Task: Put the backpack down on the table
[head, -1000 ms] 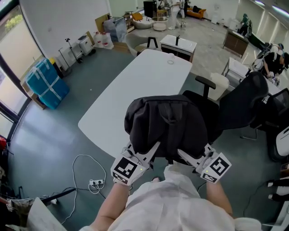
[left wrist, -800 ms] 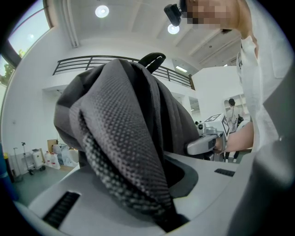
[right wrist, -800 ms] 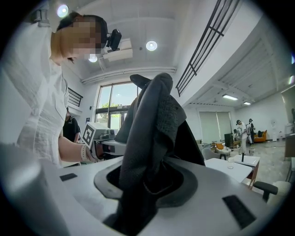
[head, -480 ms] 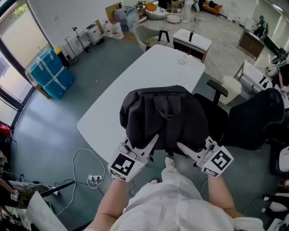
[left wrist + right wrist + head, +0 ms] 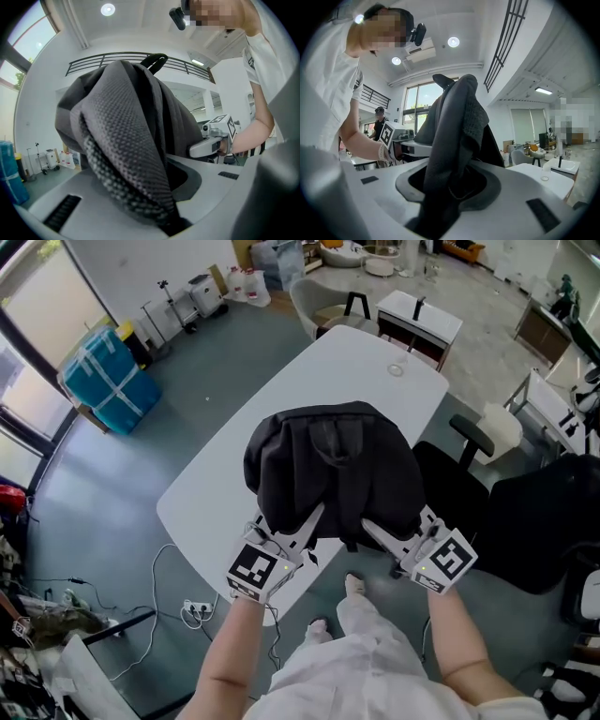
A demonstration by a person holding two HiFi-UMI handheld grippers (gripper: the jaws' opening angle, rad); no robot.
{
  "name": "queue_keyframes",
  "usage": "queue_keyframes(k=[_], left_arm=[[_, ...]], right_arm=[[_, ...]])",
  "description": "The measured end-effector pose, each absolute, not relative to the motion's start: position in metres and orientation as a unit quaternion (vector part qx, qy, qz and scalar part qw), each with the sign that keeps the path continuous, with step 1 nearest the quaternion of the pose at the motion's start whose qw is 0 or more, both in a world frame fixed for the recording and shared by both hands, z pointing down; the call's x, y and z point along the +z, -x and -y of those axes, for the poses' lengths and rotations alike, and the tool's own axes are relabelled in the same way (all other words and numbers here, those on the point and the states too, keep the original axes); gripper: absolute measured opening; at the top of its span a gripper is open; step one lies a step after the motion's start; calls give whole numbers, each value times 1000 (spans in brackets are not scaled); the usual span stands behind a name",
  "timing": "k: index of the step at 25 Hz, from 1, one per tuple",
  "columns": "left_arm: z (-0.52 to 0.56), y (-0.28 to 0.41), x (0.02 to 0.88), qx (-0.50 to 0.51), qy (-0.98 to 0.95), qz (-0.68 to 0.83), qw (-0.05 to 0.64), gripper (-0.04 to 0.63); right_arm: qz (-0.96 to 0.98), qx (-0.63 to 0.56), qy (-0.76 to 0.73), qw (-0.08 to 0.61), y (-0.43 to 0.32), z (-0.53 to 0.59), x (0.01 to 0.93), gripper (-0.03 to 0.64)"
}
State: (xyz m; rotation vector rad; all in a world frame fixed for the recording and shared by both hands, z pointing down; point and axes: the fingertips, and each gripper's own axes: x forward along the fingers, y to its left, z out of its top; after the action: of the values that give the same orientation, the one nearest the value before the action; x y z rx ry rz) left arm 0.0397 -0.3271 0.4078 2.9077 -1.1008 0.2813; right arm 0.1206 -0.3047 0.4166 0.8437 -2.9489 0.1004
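Clamped on its fabric by the left gripper (image 5: 309, 521) and right gripper (image 5: 373, 529), the backpack (image 5: 330, 472) had advanced over the table (image 5: 225, 474) at frame centre. Lowering it seemed the remaining step.

A blue wrapped bundle (image 5: 98, 376) stands on the grey floor (image 5: 112, 484). Well to its right is a black office chair (image 5: 464, 493). Nearer the camera than the bundle lies a white power strip (image 5: 197, 607) with looped cable. Beyond the bundle stand white jugs (image 5: 246, 282).
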Motion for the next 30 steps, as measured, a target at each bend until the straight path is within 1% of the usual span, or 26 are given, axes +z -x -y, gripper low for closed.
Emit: queue_keyframes(k=[10,14,21,25,30], left_arm=[[392,-10,467,110,-915,385,46,81],[410,1,488,111,-908,402,45,81],[426,14,527,130,-893,427,57,81],[429,18,547,130,-889,433,75,83],[431,20,556,132,-888,434,76,83]], right_arm=[[963,43,-260,64,-92,379,475,158],[961,44,-261,74,-80,399,498,160],[956,61,-276,81,-69,417,538,161],[951,76,-286,90,-66,420,559,164],[950,82,-289,87,-66,423,569,166]])
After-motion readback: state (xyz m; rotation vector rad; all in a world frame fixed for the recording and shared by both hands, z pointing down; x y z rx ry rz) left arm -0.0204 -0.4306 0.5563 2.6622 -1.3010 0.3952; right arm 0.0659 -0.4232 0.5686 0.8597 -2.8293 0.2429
